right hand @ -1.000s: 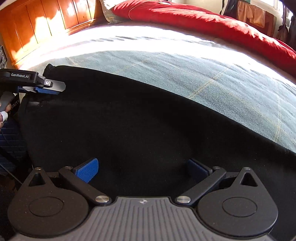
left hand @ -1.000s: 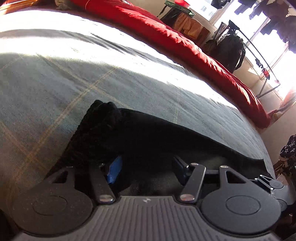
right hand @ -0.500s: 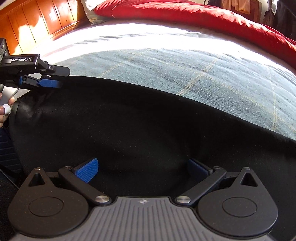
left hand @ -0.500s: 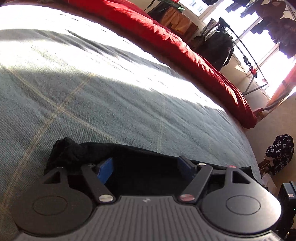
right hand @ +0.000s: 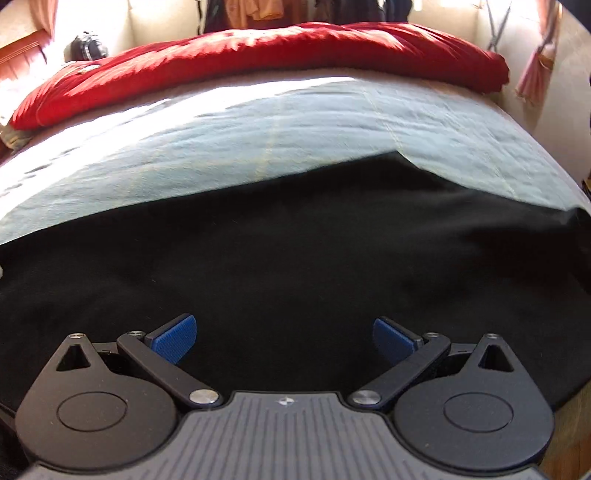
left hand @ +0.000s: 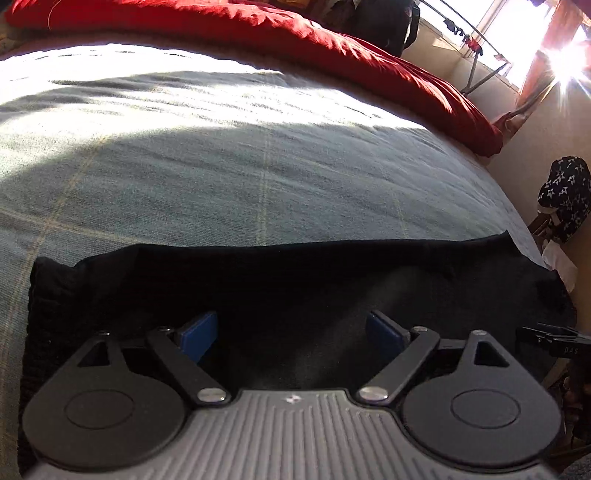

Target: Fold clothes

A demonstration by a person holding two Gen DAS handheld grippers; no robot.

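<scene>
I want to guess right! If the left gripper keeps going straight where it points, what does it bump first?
Probably the black cloth on the bed. The left gripper, jaws opening with nothing pinched, points down at it.

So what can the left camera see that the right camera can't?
Only the left camera shows the black star-patterned cloth beside the bed and the tip of the right gripper. Only the right shows orange clothes hanging behind the bed. Both show the black garment on the green bedspread and the red duvet.
</scene>
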